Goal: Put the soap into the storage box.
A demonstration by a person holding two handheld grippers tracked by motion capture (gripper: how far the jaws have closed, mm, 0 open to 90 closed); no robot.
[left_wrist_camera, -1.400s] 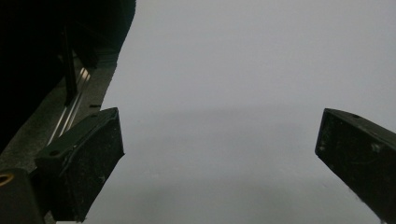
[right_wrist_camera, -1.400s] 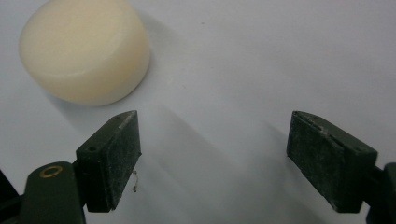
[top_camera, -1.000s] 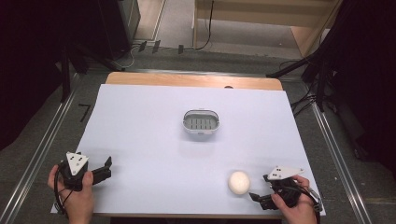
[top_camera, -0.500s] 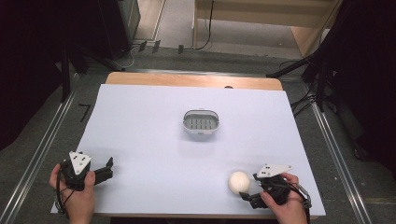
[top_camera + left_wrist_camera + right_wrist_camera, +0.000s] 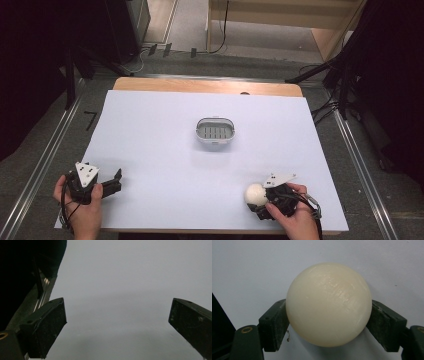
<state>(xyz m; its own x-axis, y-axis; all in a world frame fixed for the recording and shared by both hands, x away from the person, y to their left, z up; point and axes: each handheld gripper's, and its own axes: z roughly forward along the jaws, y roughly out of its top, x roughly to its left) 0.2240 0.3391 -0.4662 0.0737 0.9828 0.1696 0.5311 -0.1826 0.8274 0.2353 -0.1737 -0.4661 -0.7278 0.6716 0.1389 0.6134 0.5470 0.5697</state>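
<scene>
A cream-white ball sits between the two black jaws of my right gripper, and both pads press on its sides; the jaws have just been closing onto it. From above, the ball lies near the table's front right, with the right gripper shut on it from the right. My left gripper rests at the front left of the white table. Its jaws stand wide apart with only bare table between them, as the left gripper view shows.
A small grey oval basket with a slotted bottom stands at the middle of the table. A wooden edge runs along the table's far side. Metal rails flank the table, and dark stands with cables lie beyond.
My right gripper has slid left to the ball and closed its jaws on it. The left gripper has stayed where it was.
</scene>
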